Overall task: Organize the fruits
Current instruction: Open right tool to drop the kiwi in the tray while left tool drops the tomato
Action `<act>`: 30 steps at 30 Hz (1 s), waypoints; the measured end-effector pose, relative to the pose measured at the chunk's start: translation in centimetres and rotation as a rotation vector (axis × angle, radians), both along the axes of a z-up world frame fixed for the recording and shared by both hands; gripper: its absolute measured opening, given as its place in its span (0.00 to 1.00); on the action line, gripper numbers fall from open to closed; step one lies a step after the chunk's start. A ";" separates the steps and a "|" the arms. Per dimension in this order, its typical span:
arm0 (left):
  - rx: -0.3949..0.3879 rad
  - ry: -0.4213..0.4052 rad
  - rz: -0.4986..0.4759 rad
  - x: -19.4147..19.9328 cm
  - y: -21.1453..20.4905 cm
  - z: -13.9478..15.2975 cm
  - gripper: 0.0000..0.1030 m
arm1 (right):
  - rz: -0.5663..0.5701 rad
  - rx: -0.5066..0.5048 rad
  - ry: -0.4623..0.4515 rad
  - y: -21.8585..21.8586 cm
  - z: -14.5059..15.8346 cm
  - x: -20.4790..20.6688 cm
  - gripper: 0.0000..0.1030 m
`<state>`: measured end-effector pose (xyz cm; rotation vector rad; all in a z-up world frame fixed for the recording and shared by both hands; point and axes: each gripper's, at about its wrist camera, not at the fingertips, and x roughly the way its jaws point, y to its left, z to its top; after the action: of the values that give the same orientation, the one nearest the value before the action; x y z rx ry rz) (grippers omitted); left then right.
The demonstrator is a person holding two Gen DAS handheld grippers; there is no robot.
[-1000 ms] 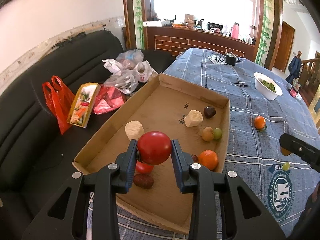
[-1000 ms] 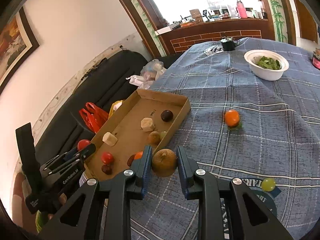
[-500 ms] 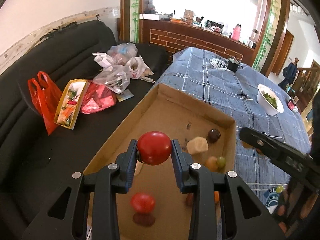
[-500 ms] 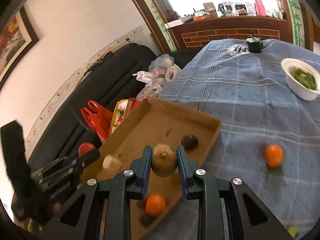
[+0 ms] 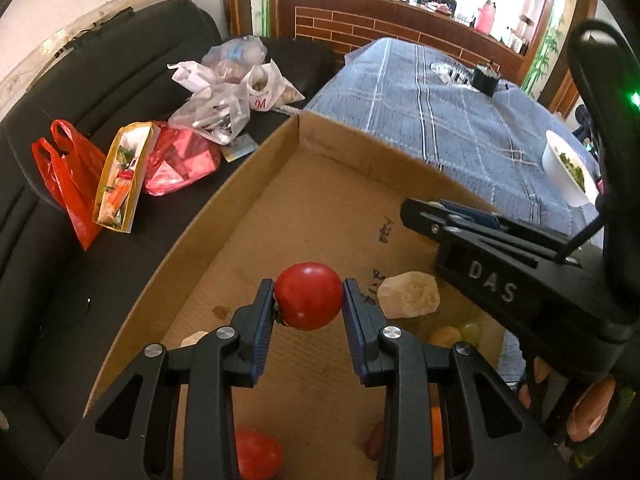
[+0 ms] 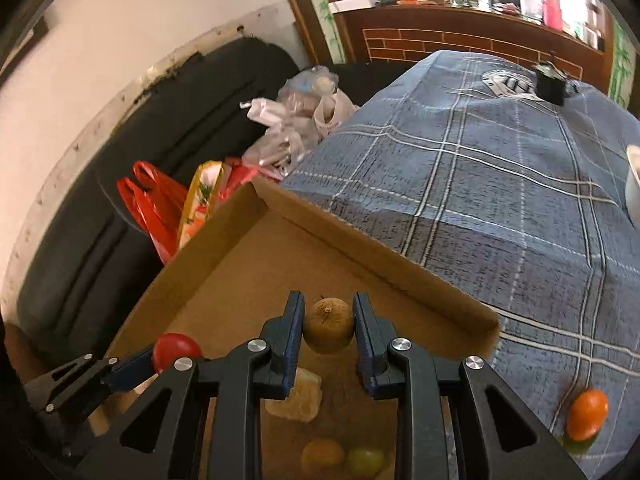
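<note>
The left gripper (image 5: 309,305) is clamped on a red tomato (image 5: 309,295) and the right gripper (image 6: 328,334) on a brownish-green round fruit (image 6: 329,325); within the last second both have travelled from the near end to hang over the bare far floor of the cardboard box (image 5: 336,142). Both fruits look ready to be set down beyond the pale chunk (image 5: 409,294) (other fruits lie lower in the box). One orange fruit (image 6: 587,416) remains on the blue tablecloth (image 6: 500,168), so the task seems unfinished.
</note>
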<state>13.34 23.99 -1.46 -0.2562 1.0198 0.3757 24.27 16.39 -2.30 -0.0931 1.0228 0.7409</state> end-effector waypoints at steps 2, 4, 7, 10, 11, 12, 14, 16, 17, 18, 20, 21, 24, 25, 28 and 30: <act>-0.002 0.010 -0.001 0.1 0.0 -0.3 0.30 | 0.003 -0.022 -0.015 0.3 -0.4 0.0 0.25; -0.005 0.023 -0.002 0.2 -0.1 -0.7 0.30 | 0.004 -0.039 -0.023 0.5 -0.7 0.0 0.25; -0.011 0.048 0.002 0.4 0.0 -1.3 0.30 | 0.007 -0.059 -0.019 0.6 -1.3 0.2 0.27; -0.020 0.069 0.012 0.5 0.3 -1.7 0.31 | 0.007 -0.065 -0.017 0.5 -1.6 0.4 0.28; -0.023 0.072 0.016 0.5 0.4 -1.7 0.31 | 0.008 -0.060 -0.009 0.4 -1.7 0.4 0.29; -0.030 0.074 0.017 0.4 0.5 -1.7 0.32 | 0.008 -0.054 -0.003 0.4 -1.7 0.5 0.31; -0.032 0.083 0.023 0.3 0.5 -1.6 0.34 | 0.013 -0.040 0.007 0.3 -1.7 0.6 0.34; -0.028 0.089 0.027 0.0 0.4 -1.4 0.34 | 0.014 -0.033 0.005 0.0 -1.5 0.5 0.35; -0.027 0.086 0.030 -0.3 0.4 -1.2 0.34 | 0.012 -0.029 0.004 -0.2 -1.3 0.4 0.35; -0.028 0.080 0.032 -0.5 0.3 -1.1 0.35 | 0.011 -0.023 0.004 -0.3 -1.2 0.3 0.36; -0.038 0.054 0.036 -1.2 0.2 -0.6 0.35 | 0.008 -0.009 0.003 -0.8 -0.7 0.1 0.37; -0.043 0.036 0.041 -1.7 0.1 -0.2 0.36 | 0.005 -0.003 0.003 -1.1 -0.5 0.0 0.38; -0.070 -0.022 0.056 -3.2 0.1 0.9 0.42 | -0.006 0.031 0.006 -2.4 0.3 -0.4 0.39; -0.079 -0.041 0.062 -3.7 0.1 1.2 0.45 | -0.012 0.048 0.013 -3.0 0.6 -0.6 0.39; -0.098 -0.095 0.063 -5.0 -0.2 2.3 0.47 | -0.030 0.123 0.032 -5.5 1.7 -1.6 0.40; -0.107 -0.121 0.057 -5.7 -0.8 3.0 0.47 | -0.044 0.163 0.042 -7.0 2.3 -2.1 0.44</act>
<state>7.68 23.24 1.58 -0.4005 0.9164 0.3539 22.12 9.36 -0.03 0.0862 0.9972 0.7857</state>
